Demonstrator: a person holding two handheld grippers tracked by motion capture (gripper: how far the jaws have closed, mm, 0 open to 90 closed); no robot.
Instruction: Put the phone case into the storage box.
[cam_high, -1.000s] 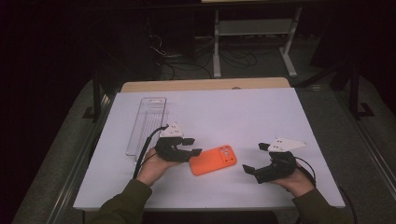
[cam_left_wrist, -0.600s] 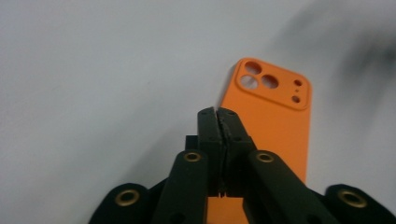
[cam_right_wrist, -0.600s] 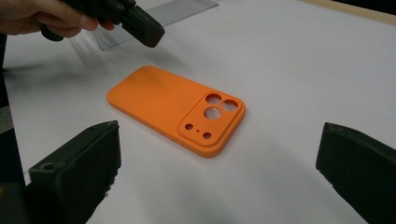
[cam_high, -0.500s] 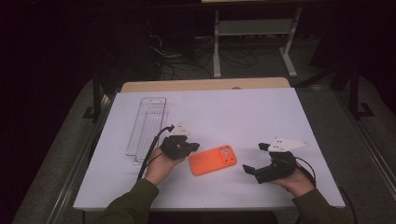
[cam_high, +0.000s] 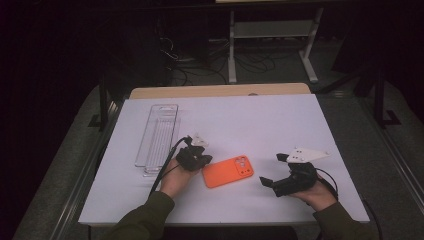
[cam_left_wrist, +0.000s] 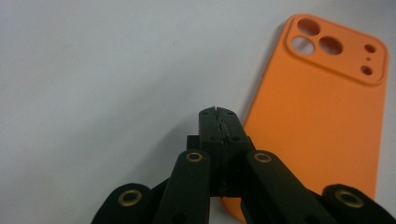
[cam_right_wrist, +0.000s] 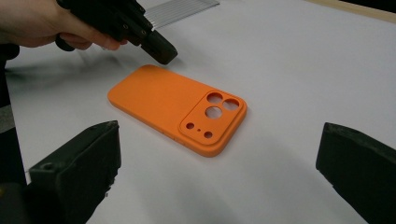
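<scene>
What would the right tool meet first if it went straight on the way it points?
Most likely the orange phone case. It lies on the white table straight ahead of the open right tool, camera-cutout end nearest. The shut left tool sits beyond the case's far end. Depth is hard to judge.

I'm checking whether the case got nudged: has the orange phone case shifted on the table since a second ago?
No. The orange phone case lies at the same spot and angle relative to the clear tray in the high view.

Left gripper (cam_high: 199, 161): jaws closed tip to tip, nothing between them, held low.
Right gripper (cam_high: 272, 184): jaws spread wide, nothing between them, pointing leftward.
</scene>
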